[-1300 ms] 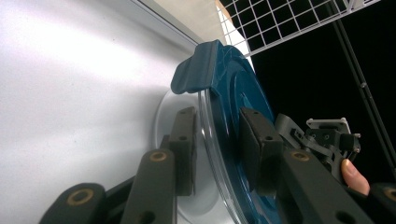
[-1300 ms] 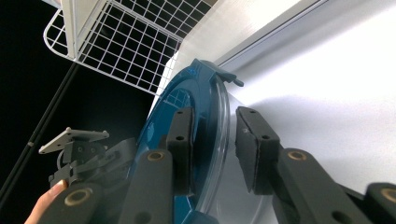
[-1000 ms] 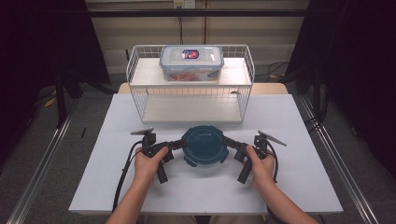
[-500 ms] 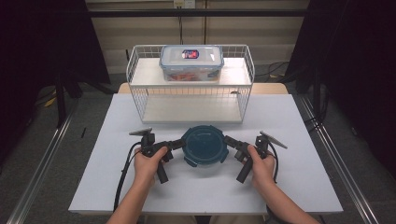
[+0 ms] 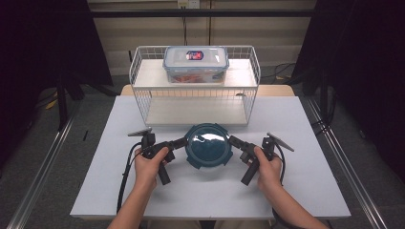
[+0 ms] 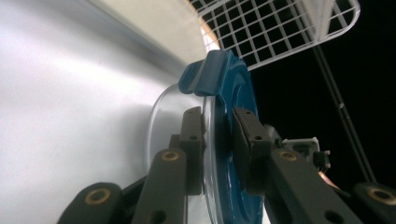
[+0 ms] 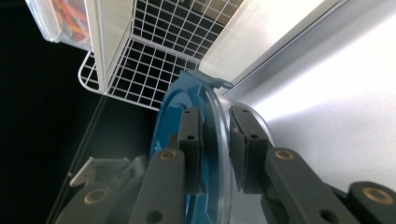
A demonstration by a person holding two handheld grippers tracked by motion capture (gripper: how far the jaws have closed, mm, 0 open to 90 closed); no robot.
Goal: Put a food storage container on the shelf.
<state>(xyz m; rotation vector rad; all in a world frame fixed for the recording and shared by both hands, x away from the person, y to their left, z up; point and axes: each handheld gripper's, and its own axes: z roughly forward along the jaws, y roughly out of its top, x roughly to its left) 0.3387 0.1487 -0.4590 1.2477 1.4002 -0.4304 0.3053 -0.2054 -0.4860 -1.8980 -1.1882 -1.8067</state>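
I clamp my left gripper (image 5: 180, 141) and my right gripper (image 5: 235, 140) on opposite rims of the round blue-lidded container (image 5: 208, 145), centre frame, so the load stays level. Left jaws have just been closing on the rim. Beyond, upper centre, the wire rack (image 5: 143, 102) carries a clear lunch box (image 5: 196, 64).

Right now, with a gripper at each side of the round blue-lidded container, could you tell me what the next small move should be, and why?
Probably a gentle, level lift with both hands. The left gripper and the right gripper, jaws just closing, clamp opposite edges of the container, which sits on the table before the wire rack.
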